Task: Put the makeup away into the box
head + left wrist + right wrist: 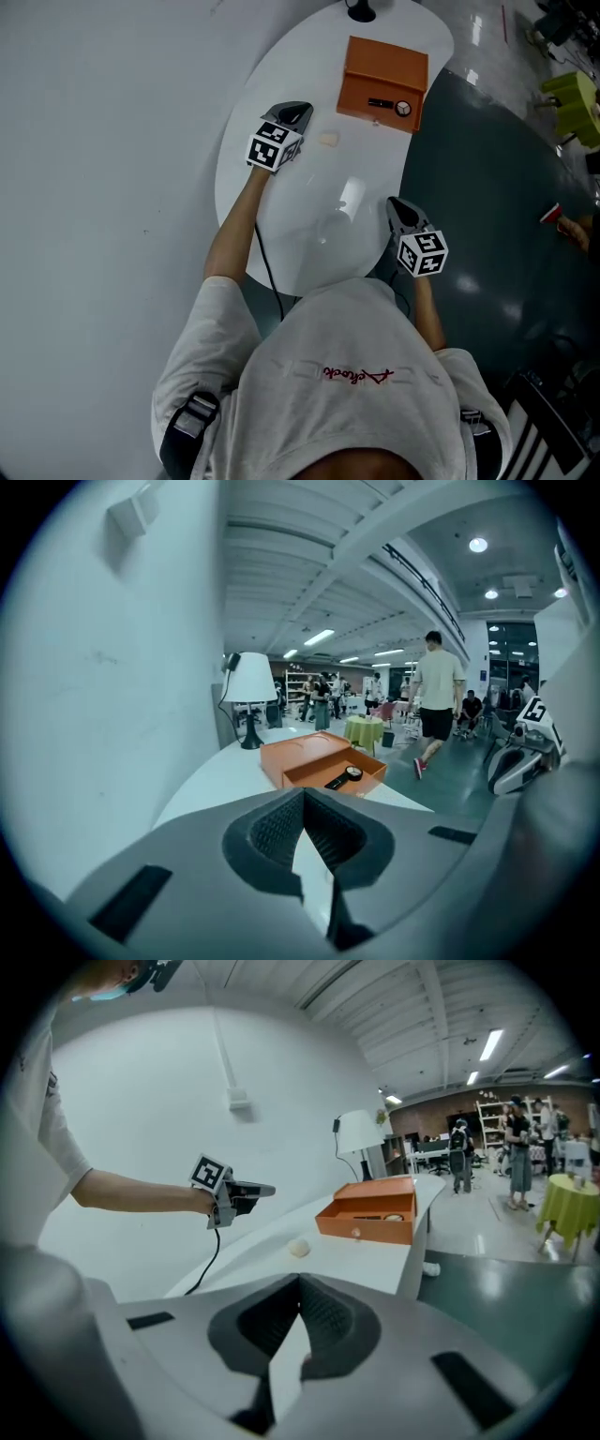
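Observation:
An orange box (384,67) stands at the far end of the white table (281,216), its drawer pulled out toward me. In the drawer lie a black stick (380,102) and a round compact (403,108). A small cream makeup sponge (327,139) lies on the table in front of the box, and it shows too in the right gripper view (299,1247). My left gripper (292,116) hovers just left of the sponge, shut and empty, its pads together (303,794). My right gripper (401,212) hangs over the table's near right edge, also shut on nothing (300,1281).
A white lamp (249,682) stands behind the box at the table's far end. A white wall runs along the left. Right of the table lies dark floor (487,216), with a yellow-green table (574,98) and people walking farther off.

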Action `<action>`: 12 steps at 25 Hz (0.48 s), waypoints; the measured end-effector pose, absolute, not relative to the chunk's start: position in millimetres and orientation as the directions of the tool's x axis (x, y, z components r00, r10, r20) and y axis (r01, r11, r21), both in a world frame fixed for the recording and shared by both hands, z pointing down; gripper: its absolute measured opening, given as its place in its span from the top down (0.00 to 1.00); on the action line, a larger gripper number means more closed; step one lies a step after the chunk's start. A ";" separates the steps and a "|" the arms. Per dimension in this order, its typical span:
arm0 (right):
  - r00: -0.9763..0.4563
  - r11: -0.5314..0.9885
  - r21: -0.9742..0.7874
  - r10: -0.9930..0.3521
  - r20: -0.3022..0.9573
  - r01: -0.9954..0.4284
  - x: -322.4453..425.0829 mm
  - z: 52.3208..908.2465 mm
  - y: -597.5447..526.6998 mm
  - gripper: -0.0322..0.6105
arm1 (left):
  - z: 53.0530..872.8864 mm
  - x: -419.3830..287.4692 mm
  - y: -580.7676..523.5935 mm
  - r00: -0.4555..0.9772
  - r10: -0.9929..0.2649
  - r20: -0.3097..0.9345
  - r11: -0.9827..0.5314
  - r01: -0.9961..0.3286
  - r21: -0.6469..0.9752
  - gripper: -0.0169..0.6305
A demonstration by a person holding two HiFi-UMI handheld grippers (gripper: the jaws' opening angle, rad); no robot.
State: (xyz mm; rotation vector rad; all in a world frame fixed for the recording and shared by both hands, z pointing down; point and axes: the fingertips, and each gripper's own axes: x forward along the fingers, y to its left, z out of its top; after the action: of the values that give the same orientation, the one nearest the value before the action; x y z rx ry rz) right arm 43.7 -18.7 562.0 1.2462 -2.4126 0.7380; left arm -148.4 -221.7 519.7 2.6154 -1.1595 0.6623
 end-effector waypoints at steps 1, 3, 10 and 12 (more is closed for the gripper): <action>-0.573 0.493 -0.297 -0.648 0.501 -0.818 38.5 561.3 -18.3 0.92 | 521.4 -154.4 -217.8 0.585 -0.651 0.483 -0.665 -0.747 0.007 0.96; -0.583 0.503 -0.301 -0.638 0.503 -0.810 32.0 561.4 -17.0 0.92 | 526.5 -159.8 -212.9 0.580 -0.648 0.494 -0.662 -0.749 0.011 0.96; -0.573 0.486 -0.313 -0.614 0.542 -0.816 40.2 577.8 -3.5 0.92 | 561.5 -140.9 -196.7 0.603 -0.590 0.537 -0.698 -0.716 0.037 0.96; -0.568 0.475 -0.319 -0.608 0.555 -0.820 44.4 584.5 -0.3 0.92 | 575.9 -134.3 -192.2 0.608 -0.568 0.555 -0.709 -0.704 0.045 0.96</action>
State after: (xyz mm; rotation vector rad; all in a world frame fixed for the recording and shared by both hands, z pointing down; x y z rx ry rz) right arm 44.4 -0.3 584.5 1.2000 -2.3607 0.8026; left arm -134.3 -192.2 575.9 2.5772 -1.0411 0.7551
